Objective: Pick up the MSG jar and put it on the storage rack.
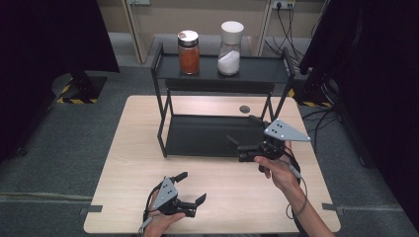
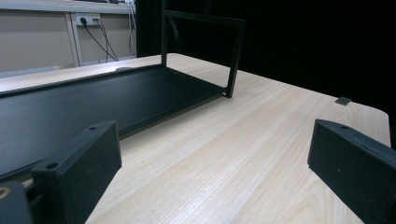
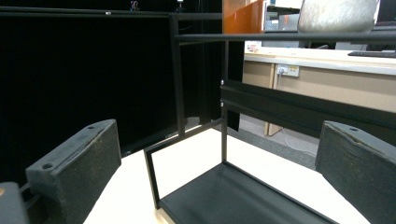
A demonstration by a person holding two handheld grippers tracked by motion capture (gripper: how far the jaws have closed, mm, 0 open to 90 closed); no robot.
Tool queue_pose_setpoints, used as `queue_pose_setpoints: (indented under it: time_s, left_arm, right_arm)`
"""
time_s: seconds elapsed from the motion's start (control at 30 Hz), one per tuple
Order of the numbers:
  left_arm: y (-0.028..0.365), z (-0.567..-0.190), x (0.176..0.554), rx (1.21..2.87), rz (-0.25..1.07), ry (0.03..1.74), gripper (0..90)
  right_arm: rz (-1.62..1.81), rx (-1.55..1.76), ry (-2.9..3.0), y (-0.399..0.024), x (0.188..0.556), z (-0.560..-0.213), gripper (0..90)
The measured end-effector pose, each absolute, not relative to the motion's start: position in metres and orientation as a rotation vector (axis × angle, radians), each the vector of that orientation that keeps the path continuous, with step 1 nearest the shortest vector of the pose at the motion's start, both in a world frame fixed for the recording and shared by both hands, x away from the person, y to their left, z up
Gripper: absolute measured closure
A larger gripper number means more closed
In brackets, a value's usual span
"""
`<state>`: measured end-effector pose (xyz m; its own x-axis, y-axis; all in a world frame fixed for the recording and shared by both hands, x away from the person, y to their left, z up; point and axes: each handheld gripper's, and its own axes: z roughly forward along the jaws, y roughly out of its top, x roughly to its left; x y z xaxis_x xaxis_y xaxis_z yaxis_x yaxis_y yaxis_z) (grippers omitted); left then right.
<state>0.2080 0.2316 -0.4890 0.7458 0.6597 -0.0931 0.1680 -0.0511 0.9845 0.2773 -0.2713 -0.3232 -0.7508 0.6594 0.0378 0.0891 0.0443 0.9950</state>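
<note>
A black two-tier rack (image 1: pixel 163 98) stands at the back middle of the wooden table (image 1: pixel 128 163). On its top shelf are a jar of orange powder (image 1: pixel 188 52) and a jar of white powder (image 1: pixel 230 48). My left gripper (image 1: pixel 191 187) is open near the table's front edge, holding nothing; ahead of it lies the lower shelf (image 2: pixel 93 102). My right gripper (image 1: pixel 243 129) is open and empty over the right front of the lower shelf (image 3: pixel 233 196). In the right gripper view the orange jar (image 3: pixel 245 16) and the white jar (image 3: pixel 336 14) stand above the top rail.
A small dark round disc (image 1: pixel 244 109) sits in the table behind the rack's right legs. Dark curtains hang on both sides, and cables and a wall socket (image 1: pixel 283 5) lie at the back right. Bare wood (image 2: pixel 243 140) stretches in front of the rack.
</note>
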Motion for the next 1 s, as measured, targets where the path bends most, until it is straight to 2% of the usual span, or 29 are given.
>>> queue_pose_setpoints:
  time_s: [1.0]
  left_arm:
    - [0.232,-0.489,0.208,1.598,0.461,0.683,2.1]
  right_arm:
    - [1.705,0.770,1.908,-0.284,0.246,-0.379,0.4]
